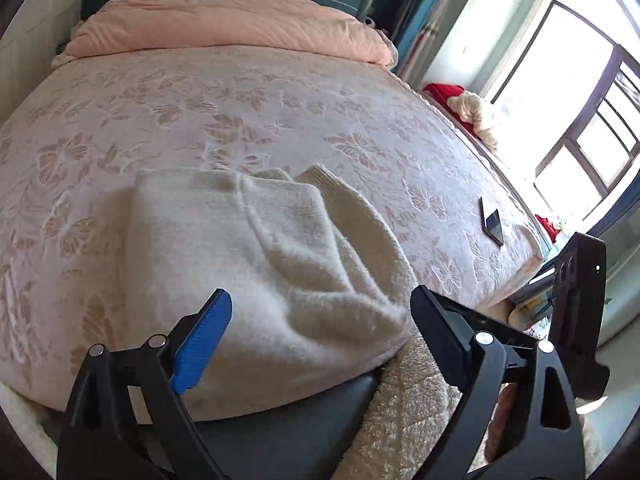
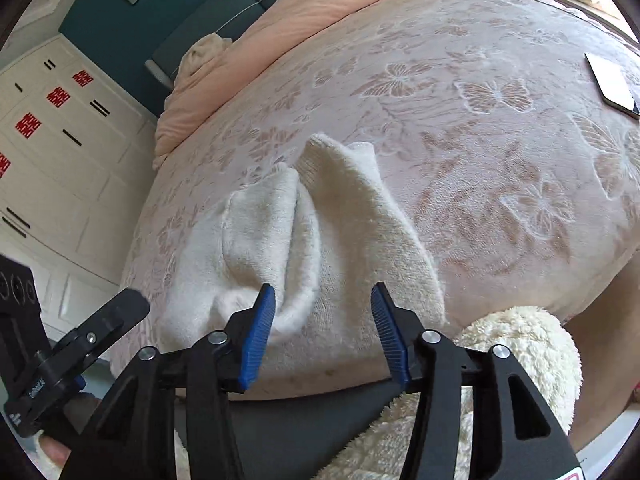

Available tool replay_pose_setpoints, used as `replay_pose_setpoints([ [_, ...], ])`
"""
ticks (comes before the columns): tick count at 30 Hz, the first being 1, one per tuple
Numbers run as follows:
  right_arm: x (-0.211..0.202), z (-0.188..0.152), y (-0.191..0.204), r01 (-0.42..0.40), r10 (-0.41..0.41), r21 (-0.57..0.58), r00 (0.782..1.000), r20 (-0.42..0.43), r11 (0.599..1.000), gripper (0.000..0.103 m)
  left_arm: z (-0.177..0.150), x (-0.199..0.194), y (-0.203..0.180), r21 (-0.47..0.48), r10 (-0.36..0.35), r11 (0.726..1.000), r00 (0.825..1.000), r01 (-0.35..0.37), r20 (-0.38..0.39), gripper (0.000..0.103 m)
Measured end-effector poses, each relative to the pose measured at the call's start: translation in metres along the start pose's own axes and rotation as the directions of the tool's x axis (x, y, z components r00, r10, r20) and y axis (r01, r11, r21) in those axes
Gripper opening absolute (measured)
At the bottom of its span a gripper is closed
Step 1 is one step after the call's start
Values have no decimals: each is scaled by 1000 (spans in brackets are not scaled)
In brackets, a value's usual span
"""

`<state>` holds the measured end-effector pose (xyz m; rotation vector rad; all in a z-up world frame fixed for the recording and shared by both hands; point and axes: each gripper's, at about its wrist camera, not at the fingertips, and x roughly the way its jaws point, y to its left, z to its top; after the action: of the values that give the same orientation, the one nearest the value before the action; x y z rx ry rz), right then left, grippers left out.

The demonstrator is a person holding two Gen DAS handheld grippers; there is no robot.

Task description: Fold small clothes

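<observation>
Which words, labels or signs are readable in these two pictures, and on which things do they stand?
Red paper signs on the white wardrobe: the Chinese double-happiness sign "囍", repeated.
Small white print on the black mount of the other claw: too blurred to read.
Left wrist view: no text.

Wardrobe doors [image 2: 60, 128]: red paper signs [image 2: 28, 125] stuck on the white panels — they look like the Chinese double-happiness character, 囍; several show down the left edge.
Left gripper's mount [image 2: 38, 394]: small white lettering on the black bracket — too small and blurred to read.
Left wrist view: no readable text.
Phone [image 2: 612, 82]: no legible marks.
</observation>
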<state>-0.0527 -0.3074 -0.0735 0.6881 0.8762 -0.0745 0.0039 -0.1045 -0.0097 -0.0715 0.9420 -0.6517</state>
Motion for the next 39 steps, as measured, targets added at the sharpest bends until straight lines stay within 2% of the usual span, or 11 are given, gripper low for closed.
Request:
replay_pose_setpoints([
  [5, 26, 4, 14, -130, 134, 57, 988, -75, 990, 72, -41, -4, 52, 28, 221, 975, 969, -219, -108, 91],
  [8, 50, 3, 29, -152, 169, 126, 977, -132, 980, 75, -55, 2, 76, -75, 195, 975, 965, -211, -176, 91],
  [13, 77, 3, 48, -123, 155, 147, 962, -225, 981, 76, -63, 20, 69, 2, 210, 977, 953, -215, -219, 91],
  [14, 80, 5, 54, -105, 127, 105, 964, -232, 989, 70, -64, 24, 68, 17, 215, 976, 951, -217, -221, 87],
  [16, 86, 12, 67, -62, 68, 31, 970, -234, 998, 32, -63, 30, 69, 22, 241, 970, 942, -243, -233, 59],
  [18, 76, 21, 83, -102, 96, -17, 976, -194, 995, 25, -61, 30, 80, -30, 233, 968, 939, -248, -252, 26],
  [23, -13, 45, 127, -344, 357, -208, 934, 28, 916, 20, -55, 9, 73, -24, 189, 980, 963, -196, -191, 13],
  [26, -11, 45, 90, -224, 238, -177, 969, 60, 958, 20, -57, 20, 63, 30, 208, 978, 954, -206, -215, 10],
  [29, 57, 29, -3, 25, -26, -9, 996, -85, 1000, 19, -65, 40, 65, 25, 202, 979, 939, -203, -278, 10],
  [36, 64, 10, -15, 2, 0, 28, 997, -74, 1000, 23, -69, 48, 65, 43, 227, 974, 926, -224, -302, 13],
  [39, 66, 10, -27, -2, 8, 56, 995, -103, 998, 31, -64, 33, 59, 44, 206, 979, 943, -201, -260, 16],
])
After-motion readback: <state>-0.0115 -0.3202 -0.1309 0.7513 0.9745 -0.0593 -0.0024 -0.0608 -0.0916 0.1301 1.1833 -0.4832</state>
